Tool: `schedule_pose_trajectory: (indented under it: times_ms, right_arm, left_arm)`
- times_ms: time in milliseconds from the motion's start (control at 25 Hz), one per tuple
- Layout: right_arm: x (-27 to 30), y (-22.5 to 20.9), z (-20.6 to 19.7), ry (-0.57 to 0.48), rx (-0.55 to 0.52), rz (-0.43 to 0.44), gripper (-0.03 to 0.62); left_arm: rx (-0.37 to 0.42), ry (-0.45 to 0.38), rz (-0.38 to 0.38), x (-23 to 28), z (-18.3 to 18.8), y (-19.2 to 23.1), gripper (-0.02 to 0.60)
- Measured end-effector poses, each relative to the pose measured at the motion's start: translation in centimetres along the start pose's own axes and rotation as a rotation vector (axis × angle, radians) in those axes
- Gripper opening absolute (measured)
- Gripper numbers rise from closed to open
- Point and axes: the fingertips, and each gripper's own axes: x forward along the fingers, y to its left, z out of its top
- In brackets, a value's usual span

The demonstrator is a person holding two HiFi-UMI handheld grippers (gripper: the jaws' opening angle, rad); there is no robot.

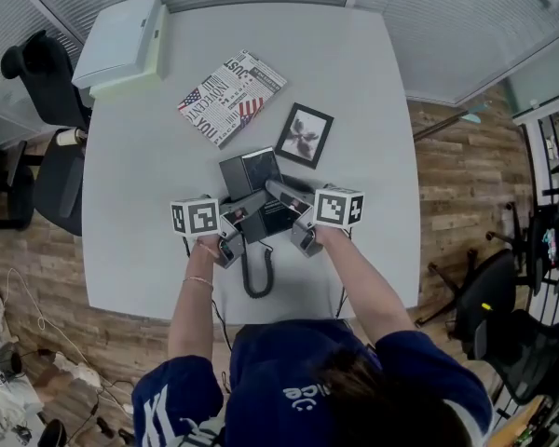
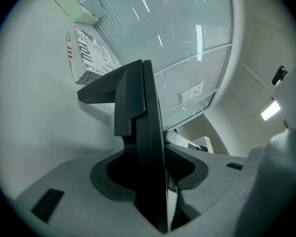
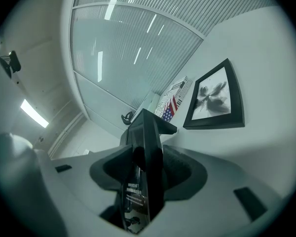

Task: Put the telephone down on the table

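Note:
A black desk telephone with a screen is near the table's front middle, held from both sides. My left gripper is shut on its left edge, which shows as a thin dark slab between the jaws. On its right edge my right gripper is shut, with the dark body clamped between the grey pads. The coiled cord hangs toward the person. Whether the telephone touches the table I cannot tell.
A flag-printed magazine and a black picture frame lie just beyond the telephone. A white box sits at the far left corner. Black chairs stand off the left edge. The frame is close to my right gripper.

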Motion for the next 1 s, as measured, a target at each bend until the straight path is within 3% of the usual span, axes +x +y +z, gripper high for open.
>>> schedule_pose_trajectory:
  times_ms: [720, 1000]
  right_arm:
    - [0.6, -0.5, 0.0, -0.007, -0.035, 0.007, 0.204]
    - [0.5, -0.7, -0.1, -0.018, -0.038, 0.006, 0.206]
  left_arm:
    - [-0.016, 0.011, -0.015, 0.4, 0.0, 1.1, 0.176]
    - [-0.011, 0.021, 0.019, 0.6, -0.1, 1.3, 0.188]
